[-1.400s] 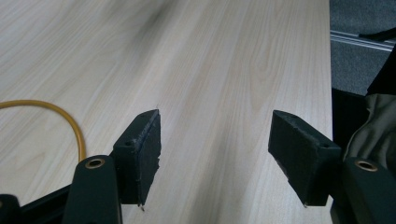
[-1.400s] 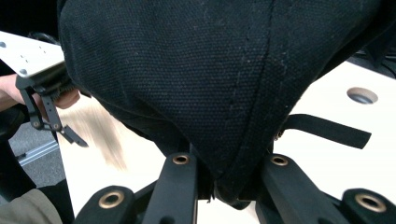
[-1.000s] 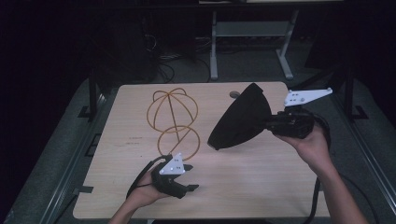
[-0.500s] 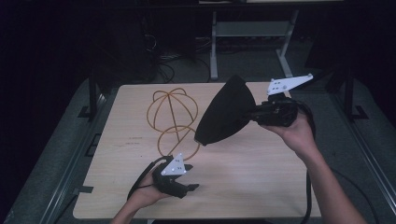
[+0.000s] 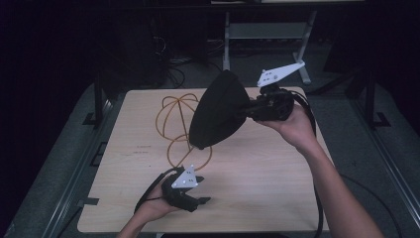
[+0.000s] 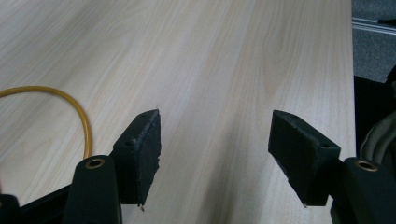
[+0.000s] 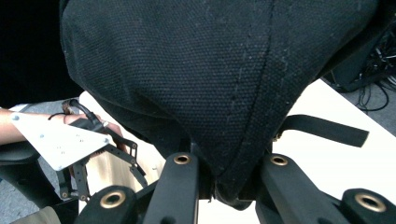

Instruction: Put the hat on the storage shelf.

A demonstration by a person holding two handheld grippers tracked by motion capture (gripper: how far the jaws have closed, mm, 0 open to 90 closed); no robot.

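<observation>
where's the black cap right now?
The black cap is off the table, pinched in the right tool, in the high view just right of the orange wire stand.

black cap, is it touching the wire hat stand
Cannot tell. In the high view the black cap, clamped in the right gripper, overlaps the wire stand, so any gap or contact is hidden.

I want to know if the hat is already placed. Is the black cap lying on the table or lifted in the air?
Lifted. The right gripper is shut on the black cap, holding it above the table, near the wire stand.
</observation>
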